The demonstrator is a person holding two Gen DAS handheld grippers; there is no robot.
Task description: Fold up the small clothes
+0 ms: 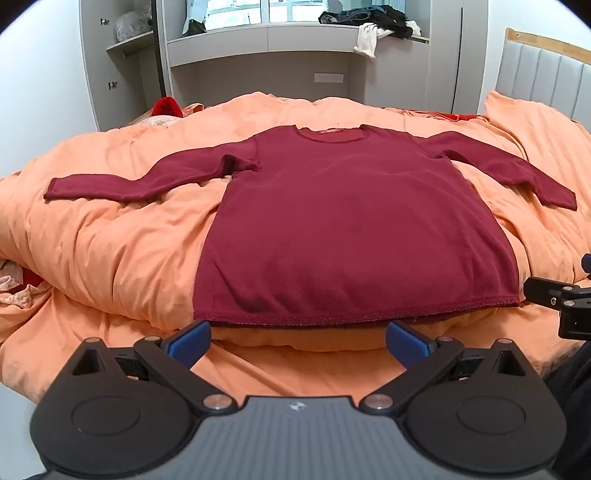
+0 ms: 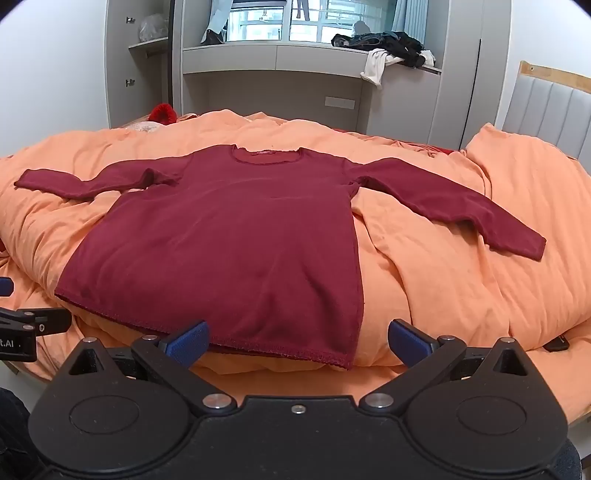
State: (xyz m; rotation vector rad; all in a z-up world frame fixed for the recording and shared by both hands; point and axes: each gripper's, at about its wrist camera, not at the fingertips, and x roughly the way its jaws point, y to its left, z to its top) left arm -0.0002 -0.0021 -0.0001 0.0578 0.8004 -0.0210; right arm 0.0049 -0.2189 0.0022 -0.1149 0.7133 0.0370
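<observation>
A dark red long-sleeved top [image 1: 351, 221] [image 2: 229, 243] lies flat on the orange duvet [image 1: 110, 240] [image 2: 461, 258], neck away from me, both sleeves spread out to the sides. My left gripper [image 1: 298, 341] is open just short of the hem, nothing between its blue pads. My right gripper [image 2: 298, 341] is open too, in front of the hem's right corner, which shows between the pads without touching them. Part of the right gripper [image 1: 561, 299] shows at the right edge of the left wrist view, and part of the left gripper [image 2: 22, 325] at the left edge of the right wrist view.
A grey headboard [image 1: 546, 74] stands at the right. Grey shelving [image 1: 258, 55] runs along the far wall, with dark and white clothes [image 1: 373, 26] piled on its ledge. A red item [image 1: 168, 107] and patterned cloth [image 1: 14, 284] lie at the bed's left side. A small black object [image 2: 557, 345] lies on the duvet.
</observation>
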